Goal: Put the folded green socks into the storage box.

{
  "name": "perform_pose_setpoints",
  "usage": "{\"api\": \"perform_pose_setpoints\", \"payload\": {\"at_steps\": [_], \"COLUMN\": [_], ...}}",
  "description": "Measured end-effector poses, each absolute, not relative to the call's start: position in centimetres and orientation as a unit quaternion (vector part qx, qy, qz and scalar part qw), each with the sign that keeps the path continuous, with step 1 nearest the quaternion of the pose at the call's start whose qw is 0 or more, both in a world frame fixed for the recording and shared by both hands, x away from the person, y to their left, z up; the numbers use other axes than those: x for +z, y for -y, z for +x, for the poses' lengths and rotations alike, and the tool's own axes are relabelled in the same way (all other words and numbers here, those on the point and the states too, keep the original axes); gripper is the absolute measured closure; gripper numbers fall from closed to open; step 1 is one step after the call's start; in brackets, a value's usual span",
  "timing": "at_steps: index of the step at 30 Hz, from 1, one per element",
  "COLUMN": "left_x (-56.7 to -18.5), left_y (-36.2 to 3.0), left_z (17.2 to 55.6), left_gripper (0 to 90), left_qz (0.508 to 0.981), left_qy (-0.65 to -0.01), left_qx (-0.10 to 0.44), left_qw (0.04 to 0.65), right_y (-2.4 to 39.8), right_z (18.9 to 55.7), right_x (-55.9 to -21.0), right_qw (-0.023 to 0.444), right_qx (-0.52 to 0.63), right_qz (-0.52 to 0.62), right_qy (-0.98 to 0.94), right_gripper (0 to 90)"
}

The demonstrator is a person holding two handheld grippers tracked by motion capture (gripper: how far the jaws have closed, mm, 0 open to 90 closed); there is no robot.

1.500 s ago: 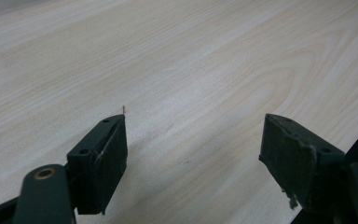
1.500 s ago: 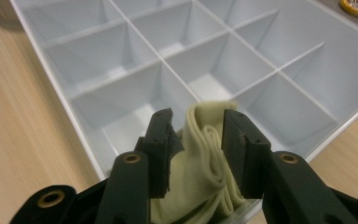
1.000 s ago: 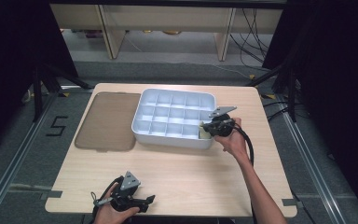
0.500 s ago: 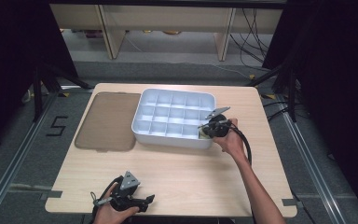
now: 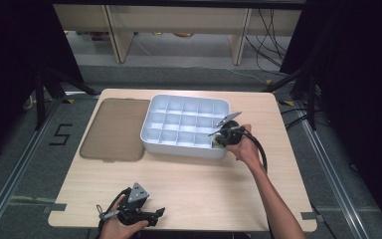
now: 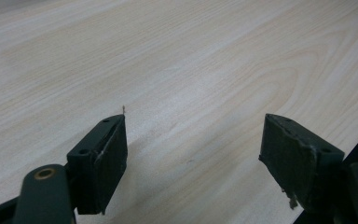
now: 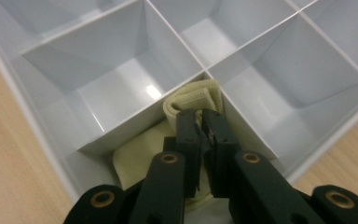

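A white compartment tray (image 5: 179, 148) stands at the middle back of the wooden table. My right gripper (image 5: 218, 141) dips into its near right corner compartment. In the right gripper view its jaws (image 7: 200, 116) are shut on a pale yellow folded cloth strip (image 7: 193, 95), which bunches against the dividers (image 7: 121, 70); more of the cloth (image 7: 133, 161) lies under the jaws. My left gripper (image 5: 155, 215) rests near the table's front edge, far from the tray. In the left gripper view (image 6: 193, 144) it is open over bare wood (image 6: 191, 70), with nothing between its pads.
A flat brown lid (image 5: 114, 129) lies on the table, left of the tray. The tray's other compartments look empty. The table's front edge runs just below the left hand. Dark stands and cables surround the table on the floor.
The right gripper has edged slightly to the left, farther over the tray's corner. The left gripper has stayed where it was.
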State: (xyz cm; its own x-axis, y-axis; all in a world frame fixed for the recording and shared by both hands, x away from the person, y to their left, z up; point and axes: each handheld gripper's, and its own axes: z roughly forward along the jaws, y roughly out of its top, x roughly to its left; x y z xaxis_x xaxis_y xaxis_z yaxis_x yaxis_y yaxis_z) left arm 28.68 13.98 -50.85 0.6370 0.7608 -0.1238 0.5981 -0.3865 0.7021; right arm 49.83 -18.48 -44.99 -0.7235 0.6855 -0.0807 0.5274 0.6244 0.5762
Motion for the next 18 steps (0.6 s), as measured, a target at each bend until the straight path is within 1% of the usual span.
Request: {"api": "perform_pose_setpoints", "payload": {"at_steps": [1, 2, 6, 7, 8, 10, 11, 12, 17, 18], "left_x": [-50.9, -50.7, -50.7, -50.7, -50.8, -50.7, -50.8, -50.7, -50.6, -50.6], "left_y": [-14.0, -14.2, -14.1, -14.1, -14.0, -14.1, -13.9, -14.1, -14.2, -14.2], "left_z": [28.7, 28.7, 28.6, 28.7, 28.6, 28.7, 28.6, 28.7, 28.7, 28.7], "left_gripper": [22.6, 22.6, 22.5, 22.6, 22.6, 22.6, 22.6, 22.6, 22.6, 22.6], "left_qz": [0.825, 0.836, 0.832, 0.832, 0.826, 0.832, 0.823, 0.832, 0.834, 0.833], "left_qy": [-0.412, -0.399, -0.407, -0.406, -0.412, -0.406, -0.415, -0.406, -0.400, -0.403], "left_qx": [0.110, 0.109, 0.108, 0.110, 0.106, 0.106, 0.106, 0.107, 0.110, 0.109], "left_qw": [0.371, 0.359, 0.363, 0.362, 0.369, 0.363, 0.372, 0.362, 0.362, 0.363], "right_y": [18.5, 18.9, 19.4, 19.6, 19.8, 20.1, 20.2, 20.2, 20.2, 20.3], "right_z": [49.8, 49.5, 48.6, 48.5, 47.9, 47.6, 47.4, 47.3, 47.0, 46.8], "right_x": [-45.0, -44.3, -43.3, -43.2, -42.6, -42.3, -42.2, -42.3, -42.4, -42.2], "right_qw": [0.148, 0.156, 0.157, 0.166, 0.163, 0.162, 0.162, 0.161, 0.168, 0.159], "right_qx": [0.267, 0.285, 0.319, 0.330, 0.334, 0.345, 0.353, 0.361, 0.376, 0.369], "right_qz": [0.341, 0.343, 0.354, 0.345, 0.356, 0.346, 0.344, 0.346, 0.331, 0.341], "right_qy": [-0.889, -0.881, -0.865, -0.863, -0.857, -0.857, -0.855, -0.851, -0.849, -0.850], "right_gripper": [85.5, 84.9, 82.9, 82.8, 82.1, 81.2, 80.6, 79.9, 75.5, 74.5]}}
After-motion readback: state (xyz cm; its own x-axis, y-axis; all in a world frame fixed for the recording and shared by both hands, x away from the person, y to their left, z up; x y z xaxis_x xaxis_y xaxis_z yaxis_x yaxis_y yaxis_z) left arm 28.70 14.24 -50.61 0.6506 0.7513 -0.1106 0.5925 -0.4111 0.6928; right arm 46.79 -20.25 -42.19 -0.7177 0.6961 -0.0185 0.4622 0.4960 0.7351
